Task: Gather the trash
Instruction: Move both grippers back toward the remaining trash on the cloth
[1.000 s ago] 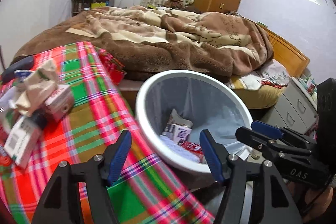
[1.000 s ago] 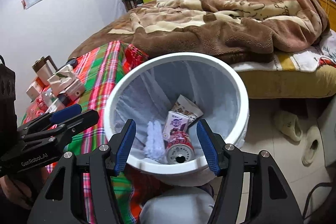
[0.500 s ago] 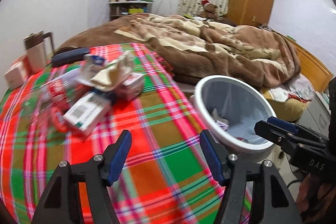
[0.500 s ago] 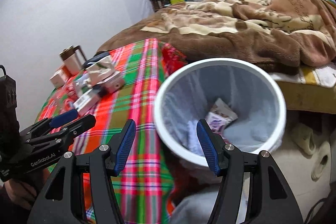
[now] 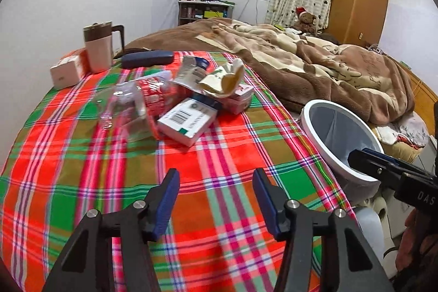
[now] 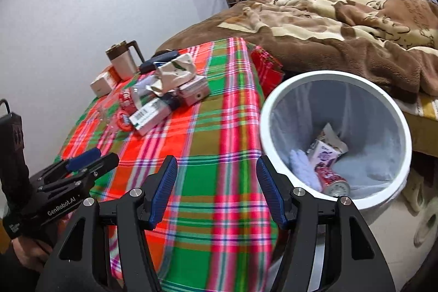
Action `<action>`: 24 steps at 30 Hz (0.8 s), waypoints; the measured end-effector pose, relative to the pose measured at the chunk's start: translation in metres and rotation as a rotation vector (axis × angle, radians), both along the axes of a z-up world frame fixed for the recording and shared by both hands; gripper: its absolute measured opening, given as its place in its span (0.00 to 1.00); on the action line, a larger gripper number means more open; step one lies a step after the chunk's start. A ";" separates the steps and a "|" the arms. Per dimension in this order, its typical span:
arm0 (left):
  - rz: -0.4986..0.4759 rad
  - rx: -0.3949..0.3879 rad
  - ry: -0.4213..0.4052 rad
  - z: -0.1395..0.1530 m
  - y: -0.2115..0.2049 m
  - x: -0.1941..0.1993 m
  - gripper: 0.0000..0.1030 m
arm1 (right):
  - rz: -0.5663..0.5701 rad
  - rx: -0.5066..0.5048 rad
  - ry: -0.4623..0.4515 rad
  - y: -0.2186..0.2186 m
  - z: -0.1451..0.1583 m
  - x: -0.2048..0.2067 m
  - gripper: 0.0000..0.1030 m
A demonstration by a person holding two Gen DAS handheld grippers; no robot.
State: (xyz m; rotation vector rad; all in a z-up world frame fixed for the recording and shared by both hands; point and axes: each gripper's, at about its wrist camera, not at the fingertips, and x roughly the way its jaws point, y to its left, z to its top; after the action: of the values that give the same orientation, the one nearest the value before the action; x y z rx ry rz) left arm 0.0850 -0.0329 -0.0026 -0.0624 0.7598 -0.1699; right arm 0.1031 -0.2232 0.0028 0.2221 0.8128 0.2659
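A heap of trash lies on the plaid tablecloth point(image 5: 82, 182): a white barcode box point(image 5: 187, 121), a crumpled paper carton point(image 5: 224, 78), a clear plastic bottle with red label point(image 5: 131, 103) and a small carton point(image 6: 195, 92). My left gripper point(image 5: 215, 199) is open and empty over the near table, short of the heap. My right gripper point(image 6: 216, 189) is open and empty above the table's right edge. The white bin point(image 6: 276, 106) stands beside the table and holds a soda can point(image 6: 332, 178), a milk carton point(image 6: 324, 153) and white wrapping.
A tall mug point(image 5: 98, 45), a white-and-orange box point(image 5: 67, 69) and a dark glasses case point(image 5: 147, 58) stand at the table's far end. A bed with a brown blanket point(image 5: 314, 62) lies behind. Slippers point(image 6: 423, 220) lie on the floor right of the bin.
Both grippers swung left, away from over the bin and toward the table. The trash heap has come into the middle of the left wrist view. Both stayed open.
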 end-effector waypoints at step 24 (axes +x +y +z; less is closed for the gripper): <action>0.077 0.002 -0.026 0.024 0.065 0.035 0.50 | 0.081 0.007 0.013 0.049 0.012 0.034 0.54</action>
State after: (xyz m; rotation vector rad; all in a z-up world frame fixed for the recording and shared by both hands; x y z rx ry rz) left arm 0.1203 0.0320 0.0216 -0.0877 0.7305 -0.0965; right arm 0.1369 -0.1742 0.0151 0.1982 0.8353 0.3437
